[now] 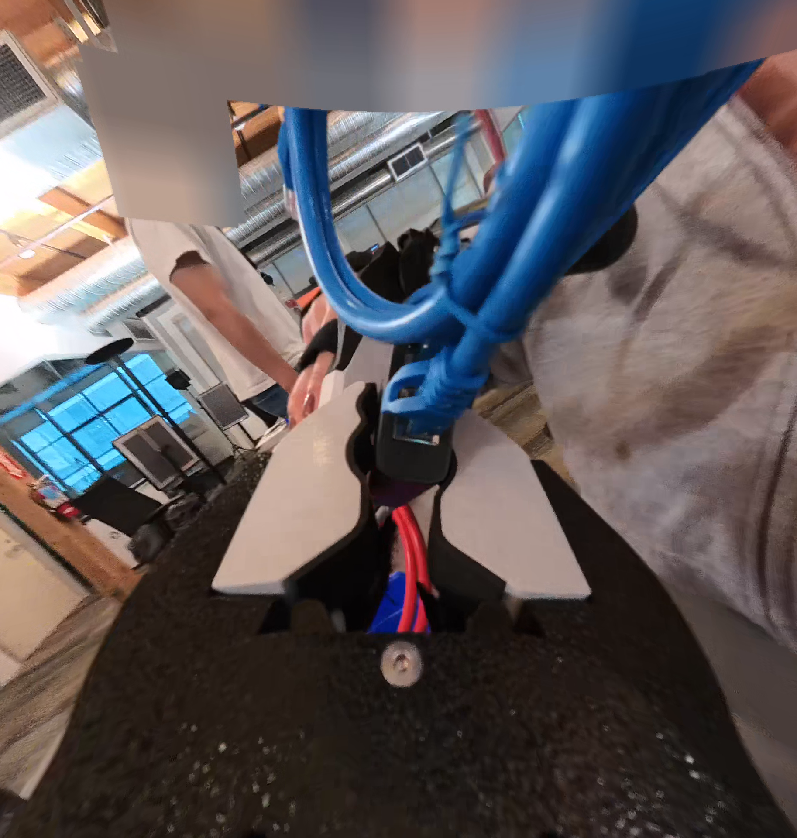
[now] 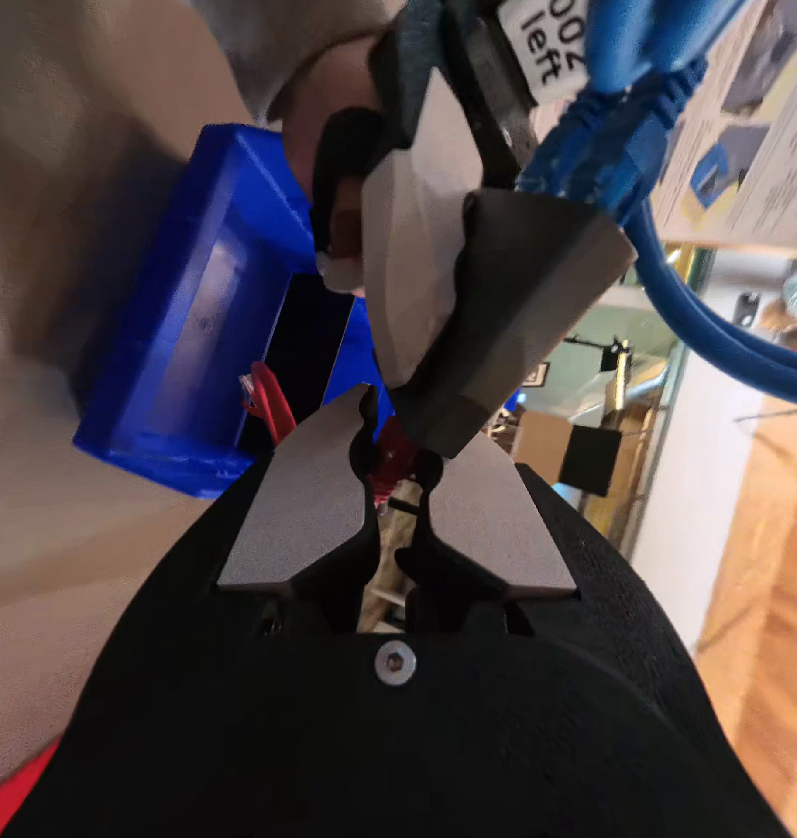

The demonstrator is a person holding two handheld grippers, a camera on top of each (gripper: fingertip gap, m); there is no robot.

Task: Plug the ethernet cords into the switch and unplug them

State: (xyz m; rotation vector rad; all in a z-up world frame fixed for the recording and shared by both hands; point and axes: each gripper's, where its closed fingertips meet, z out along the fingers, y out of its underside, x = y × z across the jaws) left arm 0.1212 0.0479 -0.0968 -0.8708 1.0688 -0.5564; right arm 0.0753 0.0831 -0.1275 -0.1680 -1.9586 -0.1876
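In the left wrist view my left gripper [image 1: 410, 435] is shut on a small black coupler block [image 1: 412, 453]. A blue cable plug [image 1: 433, 385] sits in the coupler's top socket, and its blue cable [image 1: 546, 204] loops upward. Red cables [image 1: 410, 548] run below between the fingers. In the right wrist view my right gripper [image 2: 399, 453] is shut on a red cable plug [image 2: 390, 460]. The left gripper's fingers [image 2: 415, 272] come down from above, their tips touching or almost touching the red plug. Blue cables [image 2: 687, 317] hang at the upper right.
A blue bin [image 2: 170, 294] with a red cable [image 2: 269, 399] in it lies behind on the left. A person in a grey hoodie [image 1: 659, 408] is close on the right. Another person in a white shirt [image 1: 233, 308] stands farther back. A wooden floor [image 2: 773, 544] shows on the right.
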